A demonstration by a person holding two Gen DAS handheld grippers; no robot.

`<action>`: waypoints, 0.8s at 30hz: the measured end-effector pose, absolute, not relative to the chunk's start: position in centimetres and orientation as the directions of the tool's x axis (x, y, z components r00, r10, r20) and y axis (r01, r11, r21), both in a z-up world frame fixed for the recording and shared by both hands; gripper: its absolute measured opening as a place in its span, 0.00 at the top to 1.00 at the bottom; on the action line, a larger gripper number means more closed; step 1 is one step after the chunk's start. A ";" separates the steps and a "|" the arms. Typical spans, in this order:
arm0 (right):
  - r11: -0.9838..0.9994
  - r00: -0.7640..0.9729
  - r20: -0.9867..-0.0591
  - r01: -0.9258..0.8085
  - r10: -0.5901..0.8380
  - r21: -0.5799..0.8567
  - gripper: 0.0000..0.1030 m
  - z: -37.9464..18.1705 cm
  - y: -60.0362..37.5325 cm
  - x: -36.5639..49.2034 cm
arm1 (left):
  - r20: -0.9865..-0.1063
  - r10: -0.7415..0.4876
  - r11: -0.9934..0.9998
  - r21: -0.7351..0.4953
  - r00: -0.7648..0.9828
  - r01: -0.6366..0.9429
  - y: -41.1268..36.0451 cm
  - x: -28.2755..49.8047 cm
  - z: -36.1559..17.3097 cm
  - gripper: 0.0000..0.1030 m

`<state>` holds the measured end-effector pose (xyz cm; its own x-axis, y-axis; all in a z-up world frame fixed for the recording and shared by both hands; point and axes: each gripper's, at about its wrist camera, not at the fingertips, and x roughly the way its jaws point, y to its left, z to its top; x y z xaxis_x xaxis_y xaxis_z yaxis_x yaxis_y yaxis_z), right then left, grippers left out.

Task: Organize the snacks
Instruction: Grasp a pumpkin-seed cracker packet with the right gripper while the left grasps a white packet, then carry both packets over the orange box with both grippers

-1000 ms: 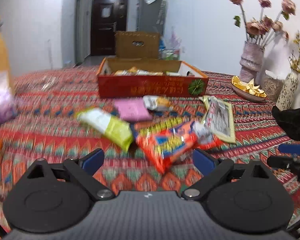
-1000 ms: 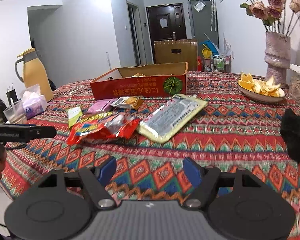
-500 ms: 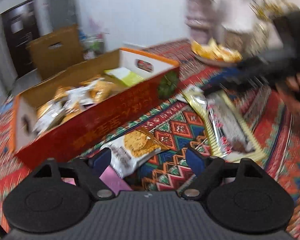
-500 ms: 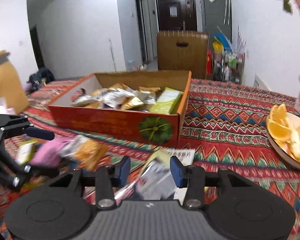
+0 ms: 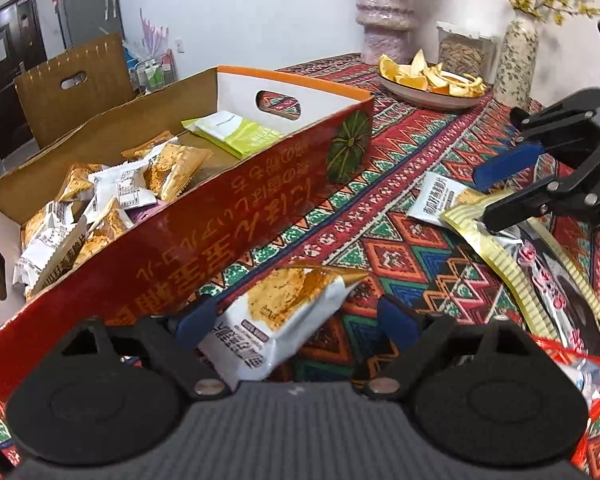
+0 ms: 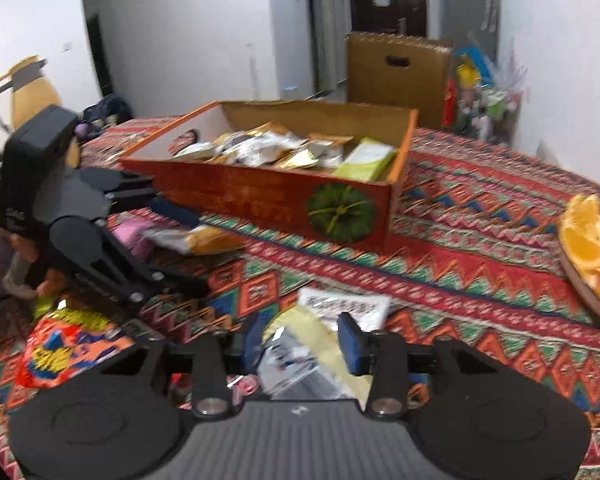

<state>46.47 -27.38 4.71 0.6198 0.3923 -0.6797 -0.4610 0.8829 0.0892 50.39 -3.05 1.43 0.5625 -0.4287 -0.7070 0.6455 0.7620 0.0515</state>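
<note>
A red cardboard box (image 5: pixel 204 232) holds several snack packets and a green packet (image 5: pixel 236 130); it also shows in the right wrist view (image 6: pixel 260 196). My left gripper (image 5: pixel 296 322) is open around a white and orange biscuit packet (image 5: pixel 276 316) lying by the box's front wall. My right gripper (image 6: pixel 300 342) is open over the end of a long yellow-edged silver packet (image 6: pixel 300 356), seen also in the left wrist view (image 5: pixel 540 272). A small white packet (image 5: pixel 440 196) lies beside it.
A red and orange snack bag (image 6: pixel 68 348) and a pink packet (image 6: pixel 130 232) lie left of the long packet. A plate of orange slices (image 5: pixel 432 84), vases (image 5: pixel 384 16) and a jar stand at the table's far side. A yellow kettle (image 6: pixel 32 92) stands far left.
Both grippers have moved forward and down toward the table. The left one now straddles the biscuit packet by the box. The right one has narrowed and come down over the long packet's end.
</note>
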 end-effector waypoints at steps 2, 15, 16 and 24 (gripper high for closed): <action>0.907 0.645 -0.677 -0.414 0.353 0.078 0.38 4.0 -27.6 47.4 | -0.700 -0.445 0.777 0.009 0.559 0.630 -2.9 50.7 1.6 0.47; 0.917 0.707 -0.609 -0.387 0.359 0.092 0.57 2.5 -25.6 49.0 | -0.643 -0.384 0.868 -0.006 0.663 0.497 -2.4 48.1 4.7 0.89; 0.918 0.730 -0.577 -0.383 0.366 0.098 0.57 3.0 -25.6 48.8 | -0.640 -0.365 0.886 -0.015 0.676 0.463 -2.1 47.9 5.3 0.89; 0.906 0.821 -0.383 -0.398 0.423 0.146 0.57 8.1 -25.7 45.2 | -0.559 -0.287 0.954 -0.099 0.778 0.282 0.5 42.4 10.4 0.89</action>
